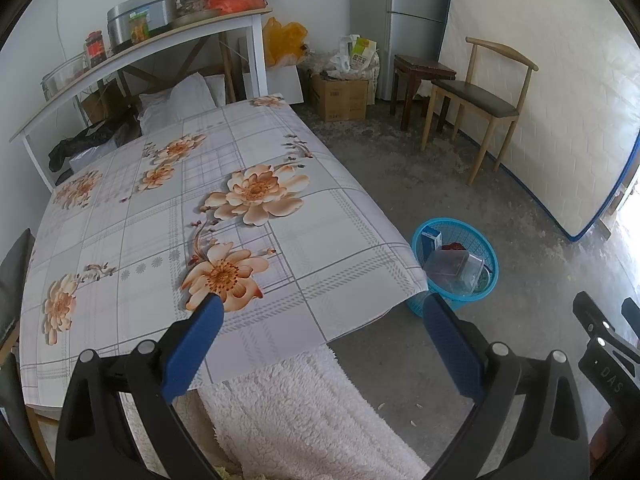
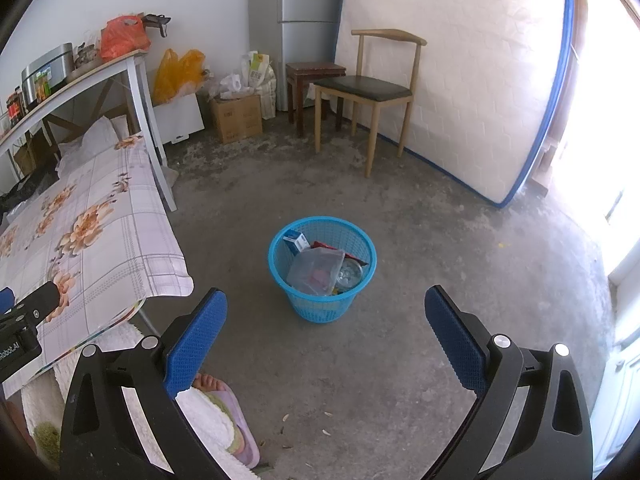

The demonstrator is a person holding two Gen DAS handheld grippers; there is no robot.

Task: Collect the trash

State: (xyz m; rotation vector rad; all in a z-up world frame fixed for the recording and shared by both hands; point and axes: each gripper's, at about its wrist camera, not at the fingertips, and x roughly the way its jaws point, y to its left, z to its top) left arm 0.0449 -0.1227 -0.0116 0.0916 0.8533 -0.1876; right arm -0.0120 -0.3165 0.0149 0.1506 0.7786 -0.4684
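A blue mesh basket (image 2: 322,304) stands on the concrete floor beside the table's corner; it shows too in the left wrist view (image 1: 486,254). Inside it lie a blue-and-white box (image 2: 297,241), a clear plastic bag (image 2: 316,270), a red wrapper and a metal can. My right gripper (image 2: 325,300) hovers open above the floor, short of the basket, with nothing between its fingers. My left gripper (image 1: 320,308) is open and empty over the near edge of the floral tablecloth (image 1: 168,216). The right gripper's black tip (image 1: 600,328) shows at the left wrist view's lower right.
A wooden chair (image 2: 372,92), a dark stool (image 2: 312,76) and a mattress (image 2: 460,80) line the far wall. A cardboard box (image 2: 236,118), bags and a fridge (image 2: 296,20) fill the corner. A white shelf table (image 2: 80,80) holds jars and a pot. A person's slippered foot (image 2: 224,404) rests near me.
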